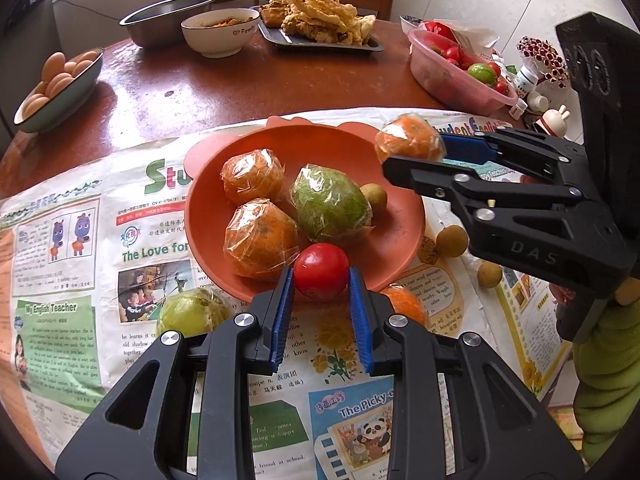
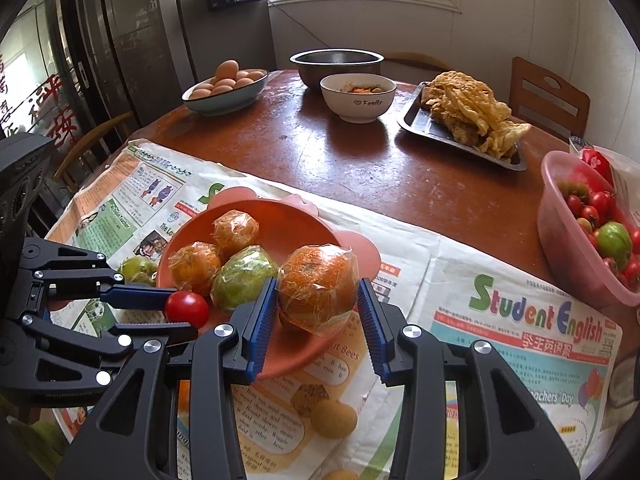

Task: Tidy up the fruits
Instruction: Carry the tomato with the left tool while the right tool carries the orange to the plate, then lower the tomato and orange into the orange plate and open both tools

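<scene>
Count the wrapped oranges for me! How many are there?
4. Two wrapped oranges lie in the orange bowl, one behind the other. The right gripper holds a third. A fourth lies on the newspaper beside the bowl, partly hidden. More may be hidden.

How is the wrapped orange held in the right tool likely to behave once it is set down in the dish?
The wrapped orange looks round, so it may roll. Its loose, glossy film could slip. The orange dish curves inward, likely containing it.

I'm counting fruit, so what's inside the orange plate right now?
In the orange plate: two wrapped oranges, one wrapped green fruit and a small brown fruit. Anything beneath them is covered.
</scene>
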`<control>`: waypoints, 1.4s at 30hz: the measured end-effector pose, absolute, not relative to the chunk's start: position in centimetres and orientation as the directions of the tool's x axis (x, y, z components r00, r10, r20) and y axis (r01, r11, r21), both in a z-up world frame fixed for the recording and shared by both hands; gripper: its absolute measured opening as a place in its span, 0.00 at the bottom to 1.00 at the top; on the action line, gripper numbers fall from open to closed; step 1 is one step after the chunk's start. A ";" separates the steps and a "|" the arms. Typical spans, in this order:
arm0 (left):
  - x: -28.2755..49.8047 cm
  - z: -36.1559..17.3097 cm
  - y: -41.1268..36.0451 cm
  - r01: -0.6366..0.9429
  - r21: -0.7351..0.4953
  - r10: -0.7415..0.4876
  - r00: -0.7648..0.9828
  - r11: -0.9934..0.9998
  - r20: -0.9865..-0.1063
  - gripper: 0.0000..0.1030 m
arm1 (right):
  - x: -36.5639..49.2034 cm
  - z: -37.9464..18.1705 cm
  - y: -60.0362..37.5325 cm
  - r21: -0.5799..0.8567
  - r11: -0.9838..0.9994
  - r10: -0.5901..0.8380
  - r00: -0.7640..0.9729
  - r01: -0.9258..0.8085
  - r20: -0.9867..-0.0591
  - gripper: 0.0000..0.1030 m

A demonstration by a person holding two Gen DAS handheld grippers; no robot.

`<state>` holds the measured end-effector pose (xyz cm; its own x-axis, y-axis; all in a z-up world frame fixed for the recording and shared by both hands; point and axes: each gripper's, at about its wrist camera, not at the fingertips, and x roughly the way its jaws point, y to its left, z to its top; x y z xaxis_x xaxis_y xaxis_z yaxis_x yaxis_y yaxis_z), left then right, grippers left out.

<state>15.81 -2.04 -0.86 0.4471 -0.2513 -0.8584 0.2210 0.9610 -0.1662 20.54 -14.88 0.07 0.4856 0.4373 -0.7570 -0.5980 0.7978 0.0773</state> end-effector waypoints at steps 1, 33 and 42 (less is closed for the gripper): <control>15.9 -0.9 -2.0 0.222 -0.168 -0.253 0.445 0.960 -0.859 0.19 | 20.7 0.0 -14.8 0.075 0.798 0.434 0.484 -0.598 -0.760 0.38; 17.2 -1.8 -1.1 0.209 -0.179 -0.256 0.442 0.961 -0.860 0.19 | 23.6 -1.2 -12.1 0.058 0.771 0.433 0.455 -0.635 -0.778 0.40; 17.2 -1.8 -1.1 0.208 -0.178 -0.255 0.443 0.962 -0.860 0.20 | 23.5 -1.0 -12.3 0.062 0.775 0.433 0.458 -0.628 -0.776 0.40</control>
<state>17.23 -1.07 -1.75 0.4428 -0.2547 -0.8597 0.2079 0.9618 -0.1779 23.50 -12.30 -1.04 0.4582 0.4332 -0.7761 -0.6285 0.7754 0.0618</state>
